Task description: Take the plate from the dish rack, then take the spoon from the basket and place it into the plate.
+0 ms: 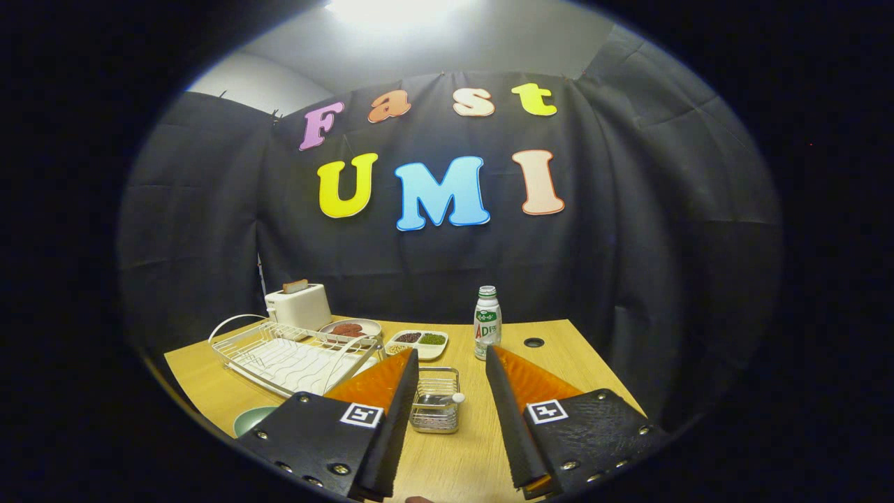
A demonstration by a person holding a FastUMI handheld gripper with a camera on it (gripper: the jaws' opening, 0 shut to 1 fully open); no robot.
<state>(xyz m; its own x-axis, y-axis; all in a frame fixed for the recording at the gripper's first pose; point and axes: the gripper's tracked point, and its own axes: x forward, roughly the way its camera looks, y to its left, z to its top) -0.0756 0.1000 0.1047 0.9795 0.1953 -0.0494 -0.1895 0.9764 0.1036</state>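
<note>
The gripper [450, 363] is up above the wooden table [482, 447]. Its two fingers are spread wide apart. Nothing is between them, and they touch nothing.

Just ahead of the fingers, at about 12 o'clock and close in, sits a small wire basket [434, 402]. The spoon [441, 399] lies across the top of the basket, with its white end pointing toward 3 o'clock.

At about 9 o'clock, beside the left finger, a bit of a green plate [250, 419] shows on the table. The finger hides most of it.

A little farther, at about 10 o'clock, is the white wire dish rack [290, 356]. Its slots look bare.

Beyond the basket, at 12 o'clock, is a white tray [418, 342] with small parts that hold dark and green bits. At about 1 o'clock stands a small bottle [487, 323] with a green label. It is upright. Near it is a round hole [533, 342] in the table.

Farthest, at about 11 o'clock, are a dish [350, 328] with something red on it and a white toaster [299, 306] with bread in its top.
</note>
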